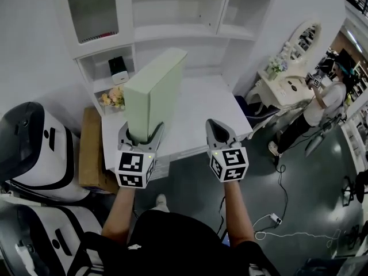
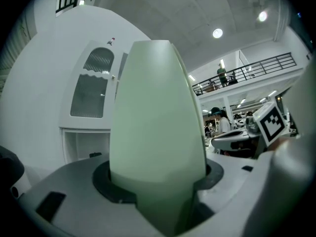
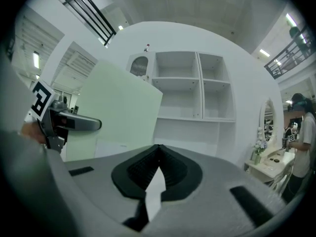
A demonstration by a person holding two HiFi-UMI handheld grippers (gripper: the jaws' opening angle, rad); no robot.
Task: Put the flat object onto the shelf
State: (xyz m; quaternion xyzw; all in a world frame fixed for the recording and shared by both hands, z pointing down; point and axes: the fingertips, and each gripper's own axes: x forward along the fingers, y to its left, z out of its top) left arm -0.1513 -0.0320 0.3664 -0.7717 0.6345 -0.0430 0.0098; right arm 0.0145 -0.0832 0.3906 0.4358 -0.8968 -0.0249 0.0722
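Observation:
The flat object is a pale green slab-like box (image 1: 152, 91), standing upright on edge over the white desk (image 1: 201, 111). My left gripper (image 1: 141, 133) is shut on its near lower end; in the left gripper view the box (image 2: 158, 117) fills the gap between the jaws (image 2: 158, 184). My right gripper (image 1: 217, 129) hovers beside it to the right, shut and empty, its tips meeting (image 3: 158, 149). The right gripper view shows the box (image 3: 118, 107) at left with the left gripper (image 3: 64, 122) on it. The white shelf unit (image 1: 172, 33) (image 3: 192, 98) stands behind the desk, its compartments bare.
White machines (image 1: 29, 154) and a brown box (image 1: 92, 154) stand at the left. A cubby holds a black device (image 1: 118, 69), with flowers (image 1: 113, 98) below. A vanity table with mirror (image 1: 287, 85), a person (image 1: 322, 105) and floor cables (image 1: 276, 217) are at the right.

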